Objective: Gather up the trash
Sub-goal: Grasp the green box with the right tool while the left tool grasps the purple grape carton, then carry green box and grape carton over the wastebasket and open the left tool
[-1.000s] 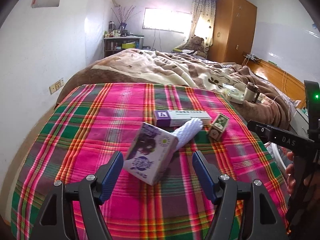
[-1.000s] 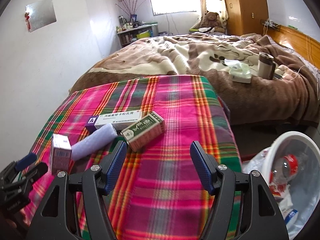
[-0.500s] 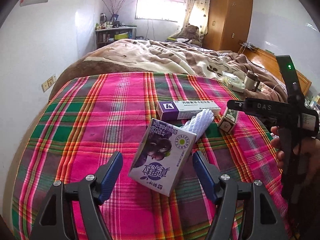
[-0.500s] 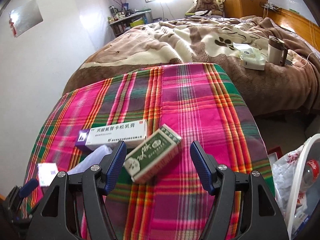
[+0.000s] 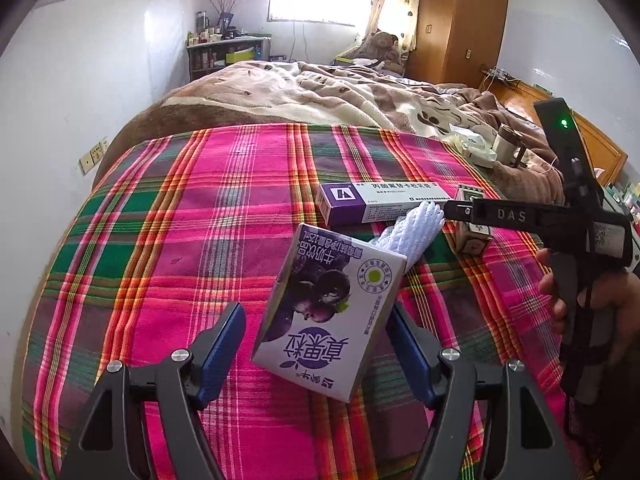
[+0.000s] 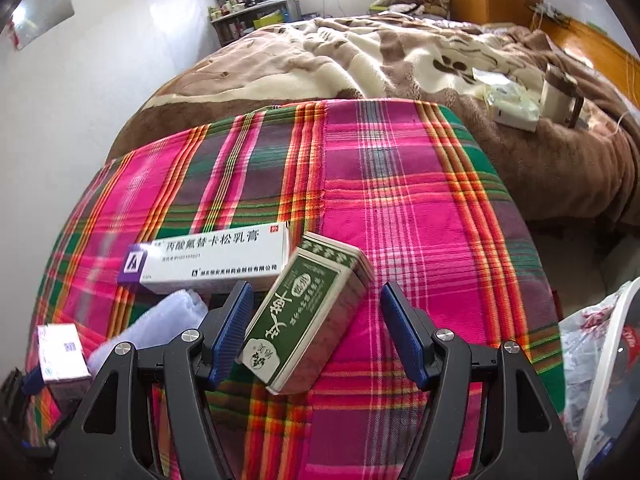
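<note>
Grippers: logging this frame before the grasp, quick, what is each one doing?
Left gripper: open, straddling the purple carton.
Right gripper: open, straddling the green box.

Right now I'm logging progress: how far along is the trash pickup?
Early. Some rubbish already sits in the bin. In hand: nothing yet; the open left gripper straddles the purple carton, the open right gripper the green box. Left: both, plus the ointment box and white roll.

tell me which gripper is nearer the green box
Right. The right gripper is open with the green box between its fingers. The left gripper is further off, open around the purple carton.
</note>
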`<state>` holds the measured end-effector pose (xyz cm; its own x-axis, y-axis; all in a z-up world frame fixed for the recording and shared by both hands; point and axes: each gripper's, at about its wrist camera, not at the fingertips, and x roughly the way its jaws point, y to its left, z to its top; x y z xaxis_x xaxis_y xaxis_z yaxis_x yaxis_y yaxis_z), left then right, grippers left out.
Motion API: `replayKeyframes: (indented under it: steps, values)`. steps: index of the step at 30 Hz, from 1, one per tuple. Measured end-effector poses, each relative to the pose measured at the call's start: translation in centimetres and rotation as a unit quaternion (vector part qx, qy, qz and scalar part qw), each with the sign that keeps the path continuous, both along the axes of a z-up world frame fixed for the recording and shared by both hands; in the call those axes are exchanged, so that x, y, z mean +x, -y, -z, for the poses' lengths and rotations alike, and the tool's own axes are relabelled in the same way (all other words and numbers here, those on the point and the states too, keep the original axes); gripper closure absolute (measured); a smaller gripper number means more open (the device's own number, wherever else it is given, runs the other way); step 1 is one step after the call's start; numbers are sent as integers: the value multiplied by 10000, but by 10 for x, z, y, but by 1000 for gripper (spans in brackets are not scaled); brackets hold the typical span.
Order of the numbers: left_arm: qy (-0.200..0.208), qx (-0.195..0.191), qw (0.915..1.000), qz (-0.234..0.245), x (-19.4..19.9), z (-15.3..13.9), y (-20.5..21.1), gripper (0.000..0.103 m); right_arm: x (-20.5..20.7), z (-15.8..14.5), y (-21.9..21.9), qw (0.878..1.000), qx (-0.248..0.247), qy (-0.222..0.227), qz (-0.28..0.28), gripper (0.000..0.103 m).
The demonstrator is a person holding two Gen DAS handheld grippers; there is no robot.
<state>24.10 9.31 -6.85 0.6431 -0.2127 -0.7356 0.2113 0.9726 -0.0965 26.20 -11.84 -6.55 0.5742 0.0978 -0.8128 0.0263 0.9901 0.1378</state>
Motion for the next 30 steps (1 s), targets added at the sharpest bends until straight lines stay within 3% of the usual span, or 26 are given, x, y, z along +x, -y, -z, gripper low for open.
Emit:
replayKeyframes:
  steps: [8,17,30]
  values:
    - [-45,-345,9994,-30,1,-1,-4,37,-11,1,5,9993,-340,31,-167,36]
    - [-2,-368,9993,-64,-5,-4,-1,40,-16,3,4,9989,-329,111,-327,70]
    - [158,-378,9991,-142,-24,-14,6,42,-40,-8,8,9980,-196,456,-382,71]
